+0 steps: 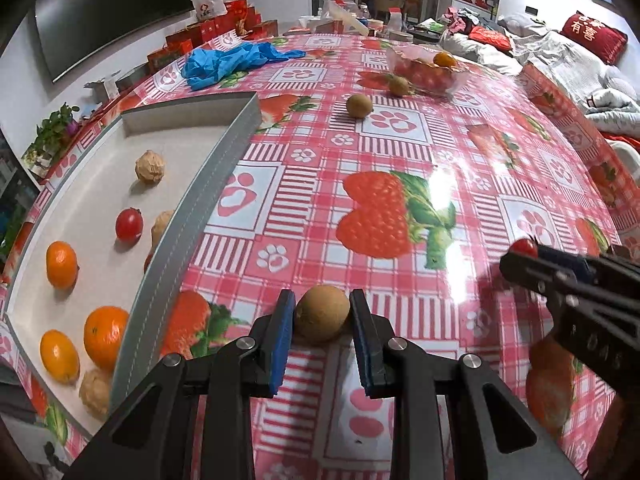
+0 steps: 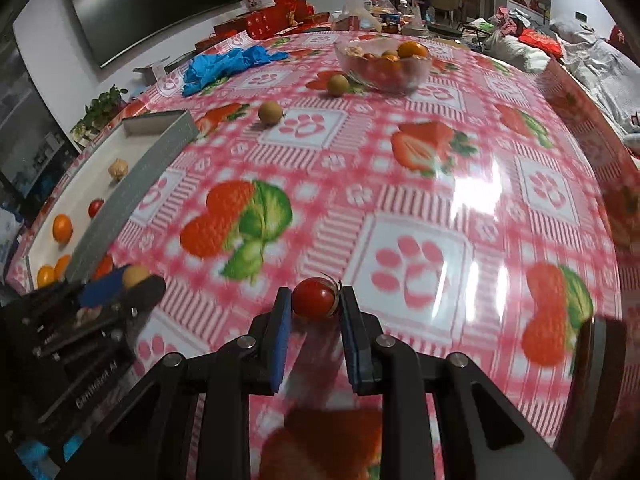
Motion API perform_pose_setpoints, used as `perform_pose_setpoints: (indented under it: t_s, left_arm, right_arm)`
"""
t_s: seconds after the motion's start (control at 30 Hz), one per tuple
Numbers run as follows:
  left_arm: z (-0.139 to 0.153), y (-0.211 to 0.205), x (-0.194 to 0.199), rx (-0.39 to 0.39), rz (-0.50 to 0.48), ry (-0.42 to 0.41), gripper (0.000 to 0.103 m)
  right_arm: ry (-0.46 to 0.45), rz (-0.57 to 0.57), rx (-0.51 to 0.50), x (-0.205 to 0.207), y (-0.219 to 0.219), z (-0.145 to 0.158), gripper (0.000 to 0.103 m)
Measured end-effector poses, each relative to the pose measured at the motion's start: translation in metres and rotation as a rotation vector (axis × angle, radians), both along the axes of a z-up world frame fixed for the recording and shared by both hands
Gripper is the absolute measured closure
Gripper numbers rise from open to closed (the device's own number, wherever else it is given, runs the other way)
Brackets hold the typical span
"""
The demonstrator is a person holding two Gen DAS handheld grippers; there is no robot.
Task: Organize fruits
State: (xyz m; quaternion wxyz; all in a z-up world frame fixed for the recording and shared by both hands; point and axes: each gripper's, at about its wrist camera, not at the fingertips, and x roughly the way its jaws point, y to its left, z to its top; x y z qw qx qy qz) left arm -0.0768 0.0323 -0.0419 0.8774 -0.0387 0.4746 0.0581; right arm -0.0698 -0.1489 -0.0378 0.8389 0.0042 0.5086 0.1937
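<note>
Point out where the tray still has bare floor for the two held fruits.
Tray: the far end, between the back wall and the walnut, is bare. The near end is crowded with oranges; the cherry tomato sits midway. Outside, the tablecloth is open before the bowl.

Tablecloth point(image 1: 400, 152): glossy plastic sheet, throwing back bright glare. Tray point(image 1: 216, 184): matt grey wall with a stitched, leather-like edge; pale, smooth floor. Bowl point(image 2: 384, 68): clear, glass-like, shining. Gloves point(image 1: 236, 60): thin blue rubbery film, lying crumpled. Left gripper point(image 1: 322, 312): matt black plastic arms, bright metal screw heads, matt blue pads; it is pinching a dull, rough-skinned brown fruit point(image 1: 322, 314). Right gripper point(image 2: 314, 300): same build; it is pinching a glossy, smooth tomato point(image 2: 314, 299). Oranges point(image 1: 105, 336): faintly dimpled, gleaming softly.
</note>
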Motion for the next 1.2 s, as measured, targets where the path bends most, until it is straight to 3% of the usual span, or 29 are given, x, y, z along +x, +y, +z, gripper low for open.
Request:
perform_pose_setpoints:
  t_s: [0.3, 1.2]
  left_arm:
    - [0.000, -0.005, -0.009, 0.010, -0.001, -0.011, 0.074]
    - [0.000, -0.004, -0.010, 0.011, -0.005, -0.012, 0.074]
  right_arm:
    - [-0.024, 0.001, -0.008, -0.017, -0.003, -0.001, 0.077]
    - [-0.025, 0.002, -0.012, -0.017, -0.002, -0.002, 0.077]
